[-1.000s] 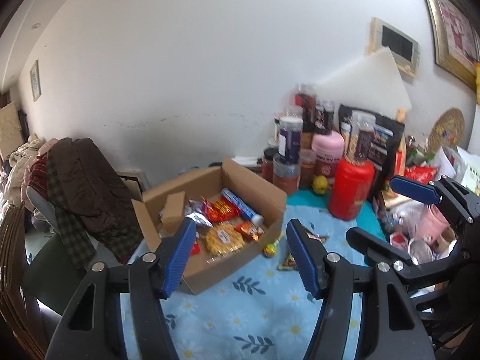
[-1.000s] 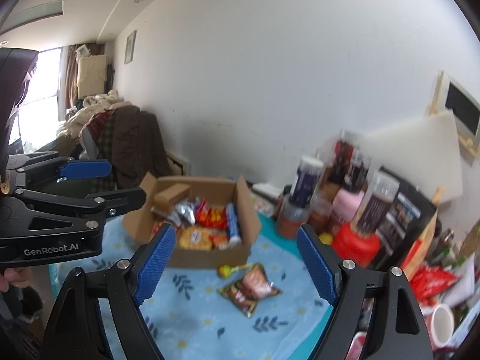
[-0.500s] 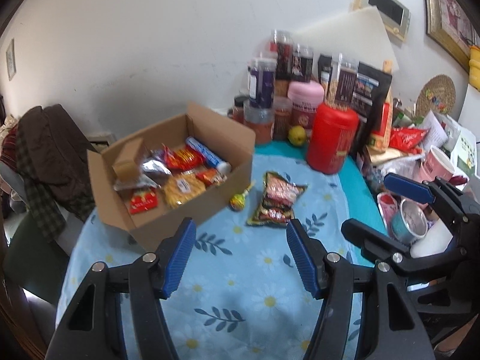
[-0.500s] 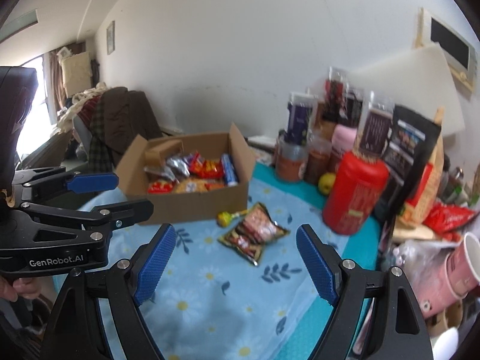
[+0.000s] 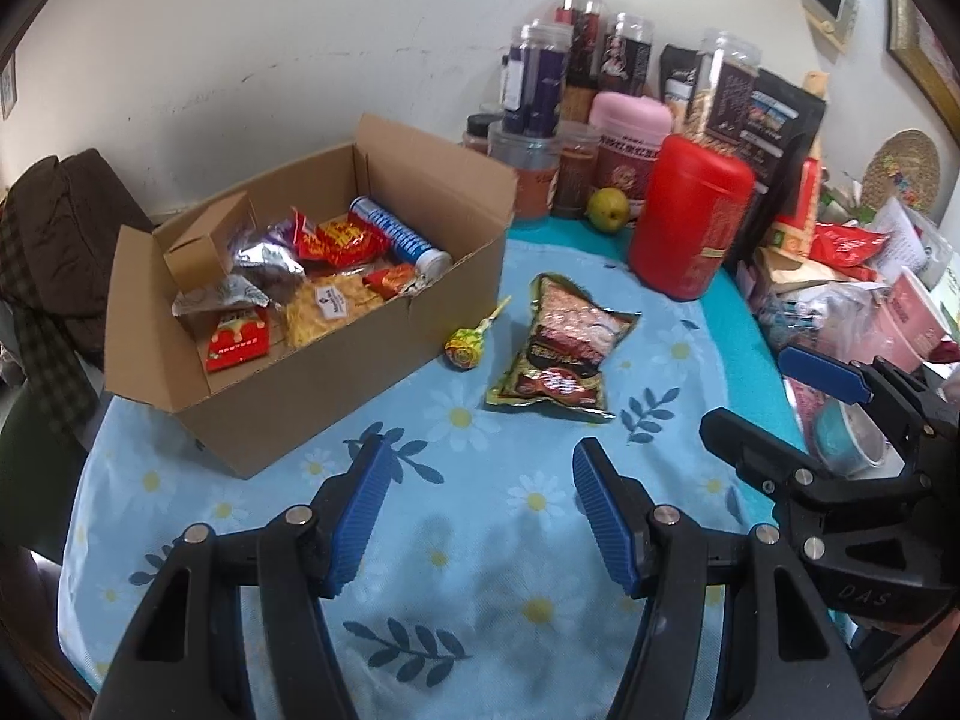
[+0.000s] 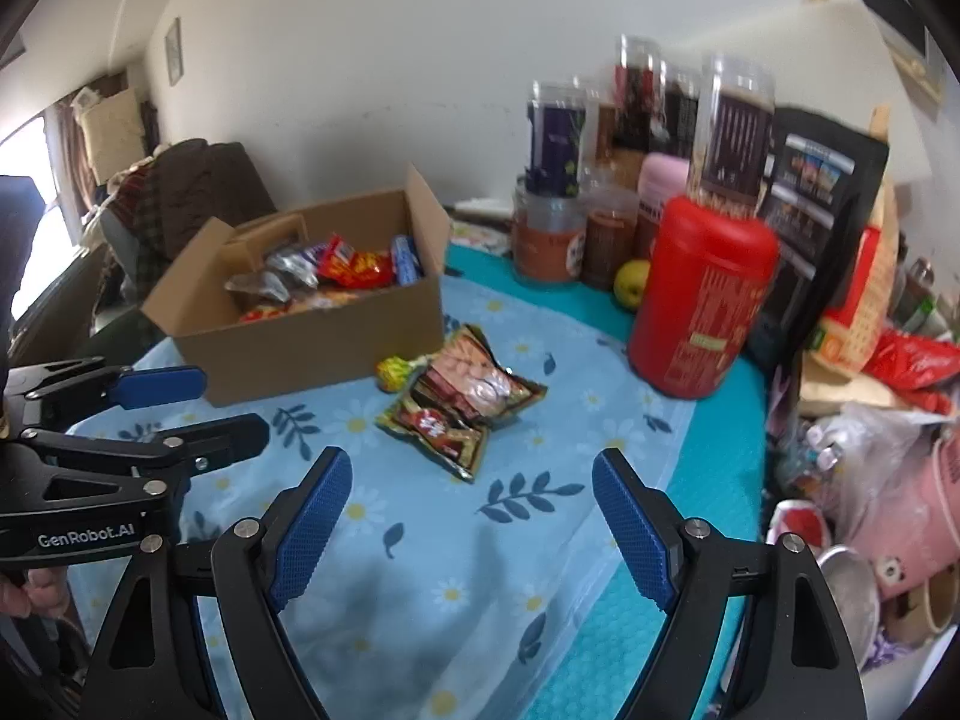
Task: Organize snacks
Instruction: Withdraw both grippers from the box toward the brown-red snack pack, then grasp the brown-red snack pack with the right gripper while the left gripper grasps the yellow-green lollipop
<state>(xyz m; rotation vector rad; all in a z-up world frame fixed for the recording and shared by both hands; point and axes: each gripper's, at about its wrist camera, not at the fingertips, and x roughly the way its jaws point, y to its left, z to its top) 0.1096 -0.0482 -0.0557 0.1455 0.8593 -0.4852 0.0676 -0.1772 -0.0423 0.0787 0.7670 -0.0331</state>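
The snack packet [image 5: 558, 348] lies flat on the flowered tablecloth [image 5: 480, 540], just right of the cardboard box [image 5: 312, 372], with a lollipop [image 5: 465, 348] between the two. From the left gripper [image 5: 480, 507] the snack packet sits at about one o'clock, its long axis running roughly twelve to six. From the right gripper [image 6: 471, 516] it sits near twelve o'clock, slanting from ten to four. Both grippers hang above the cloth with fingers apart and nothing between them, the right set wider. The right looks better lined up, so I judge it the likelier one to reach.
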